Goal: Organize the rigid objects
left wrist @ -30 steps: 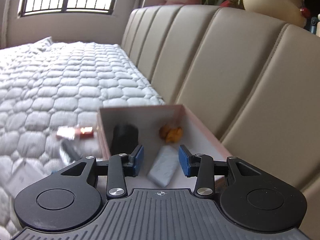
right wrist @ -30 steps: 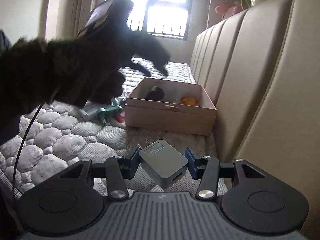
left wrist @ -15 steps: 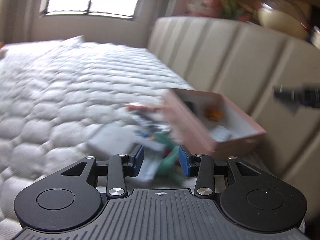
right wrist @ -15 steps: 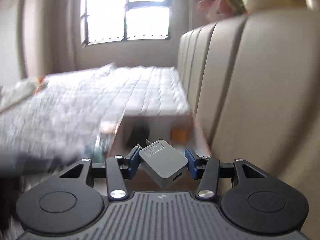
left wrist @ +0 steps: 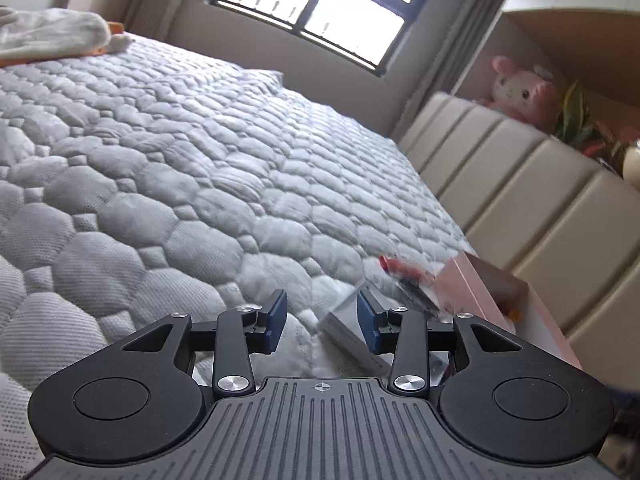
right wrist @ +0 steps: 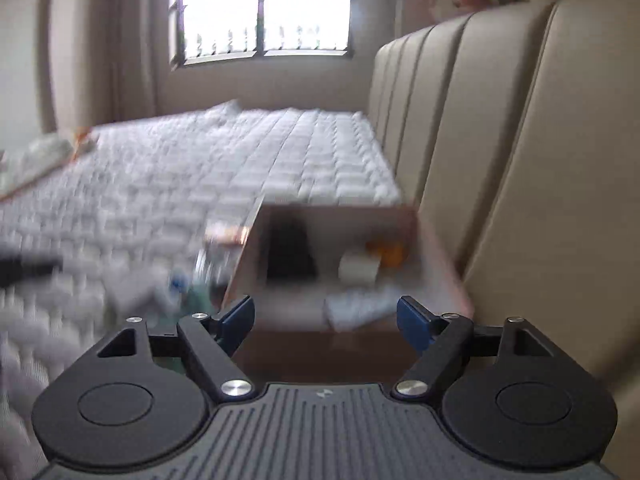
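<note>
Your right gripper is over the near wall of the cardboard box, jaws opening, blue pads spread wide with nothing pinched between them. Just past the pads, inside the box, there's a blurred pale grey block on the floor, a second pale block behind it, an orange item in the far right corner and a dark object at the left wall; blur is too heavy to name any of them better. The box sits against the beige padded headboard. Left of the box, a smeared heap of small things lies on the quilted mattress. Your left gripper is low over the mattress, fingers half apart, holding nothing. A flat white box lies just ahead, partly behind the right pad, whether touching I can't tell. Beyond it, a red item and a dark one beside the box's pink wall. Far back: pink plush on the shelf, window.
</note>
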`<action>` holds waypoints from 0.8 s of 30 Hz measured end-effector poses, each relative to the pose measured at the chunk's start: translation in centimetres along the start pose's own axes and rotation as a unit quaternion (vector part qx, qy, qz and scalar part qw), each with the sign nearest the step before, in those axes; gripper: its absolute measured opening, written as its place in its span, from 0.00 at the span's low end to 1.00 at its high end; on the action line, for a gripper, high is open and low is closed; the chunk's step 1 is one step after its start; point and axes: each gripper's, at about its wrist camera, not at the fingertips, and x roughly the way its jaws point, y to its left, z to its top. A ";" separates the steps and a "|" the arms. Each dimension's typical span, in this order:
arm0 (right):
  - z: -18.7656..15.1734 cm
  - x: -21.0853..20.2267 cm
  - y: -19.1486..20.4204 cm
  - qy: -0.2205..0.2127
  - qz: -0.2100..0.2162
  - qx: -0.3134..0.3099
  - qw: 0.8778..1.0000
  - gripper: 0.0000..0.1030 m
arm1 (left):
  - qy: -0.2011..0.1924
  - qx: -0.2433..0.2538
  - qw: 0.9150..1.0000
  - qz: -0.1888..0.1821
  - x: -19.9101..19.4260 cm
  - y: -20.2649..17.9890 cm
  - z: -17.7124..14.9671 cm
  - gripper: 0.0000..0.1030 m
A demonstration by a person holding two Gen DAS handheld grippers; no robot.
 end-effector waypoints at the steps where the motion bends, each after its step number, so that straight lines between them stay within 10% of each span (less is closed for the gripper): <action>1: -1.3 -0.1 0.2 0.005 0.005 -0.005 1.000 0.76 | 0.010 0.015 1.000 -0.008 0.4 -0.5 -0.2 0.41; 13: -8.4 -3.1 1.3 -0.020 0.028 -0.034 0.999 0.76 | 0.066 0.208 0.973 -0.076 2.9 -8.7 -4.2 0.41; 17: -8.9 -3.4 1.0 -0.020 0.038 -0.028 0.999 0.77 | 0.087 0.289 0.952 -0.049 4.5 -11.6 -6.0 0.44; 24: -10.1 -3.4 0.2 -0.009 0.045 -0.018 0.999 0.77 | 0.127 0.311 0.942 -0.020 6.2 -11.7 -6.5 0.41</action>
